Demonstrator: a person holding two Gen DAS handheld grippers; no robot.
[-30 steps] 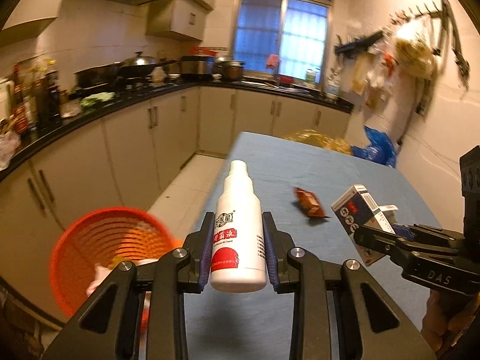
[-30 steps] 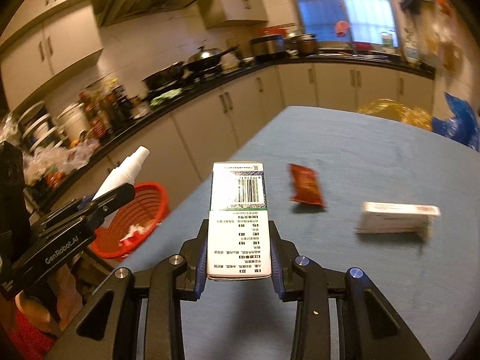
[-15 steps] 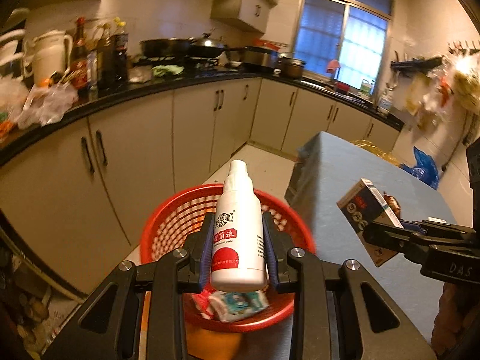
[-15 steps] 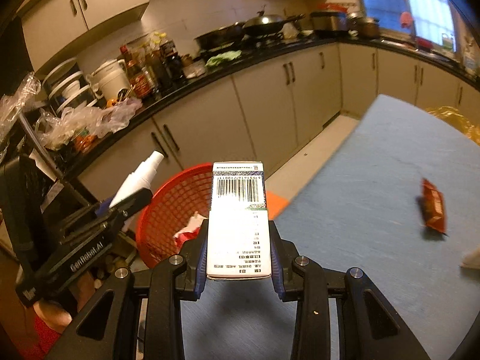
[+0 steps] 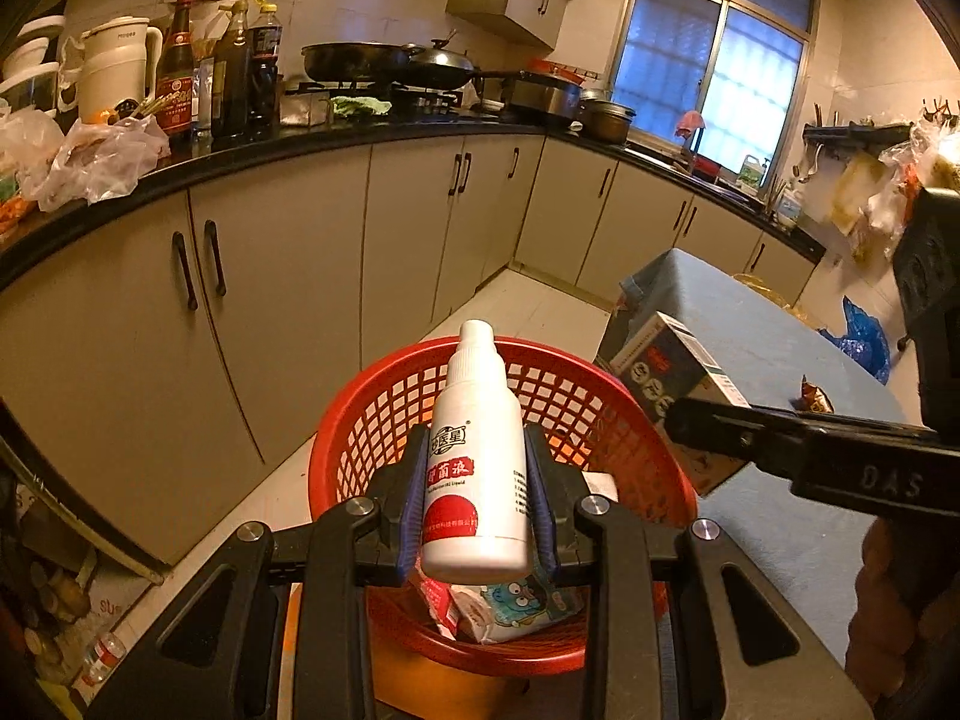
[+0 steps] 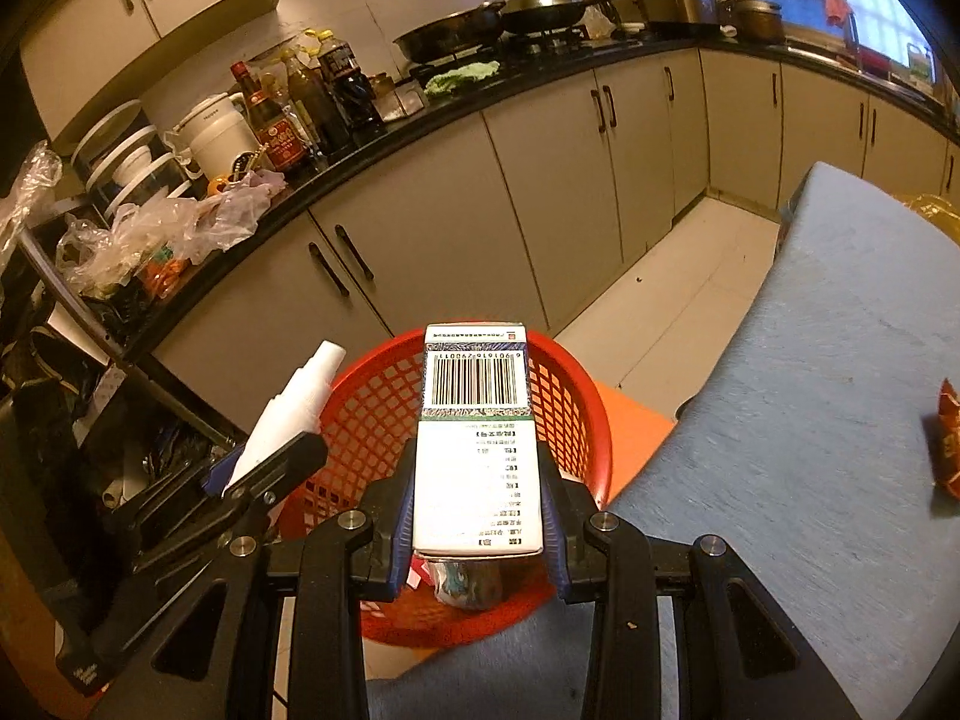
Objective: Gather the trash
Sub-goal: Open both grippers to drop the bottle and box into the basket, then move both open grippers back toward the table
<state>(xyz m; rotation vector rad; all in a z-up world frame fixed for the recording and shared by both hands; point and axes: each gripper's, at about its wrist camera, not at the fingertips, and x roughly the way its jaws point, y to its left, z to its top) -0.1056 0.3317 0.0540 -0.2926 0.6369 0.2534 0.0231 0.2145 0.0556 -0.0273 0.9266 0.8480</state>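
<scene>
White bottle [image 5: 477,468] clenched in left claw [image 5: 478,501], carton [image 6: 477,450] in right claw [image 6: 478,510], above red basket [image 5: 372,420].

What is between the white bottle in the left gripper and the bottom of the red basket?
Only air; wrappers lie in the red basket under the white bottle, per left wrist view.

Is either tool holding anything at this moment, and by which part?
Left tool clamps the white bottle by its lower body. Right tool clamps the carton by its long sides, near the bottom end.
</scene>
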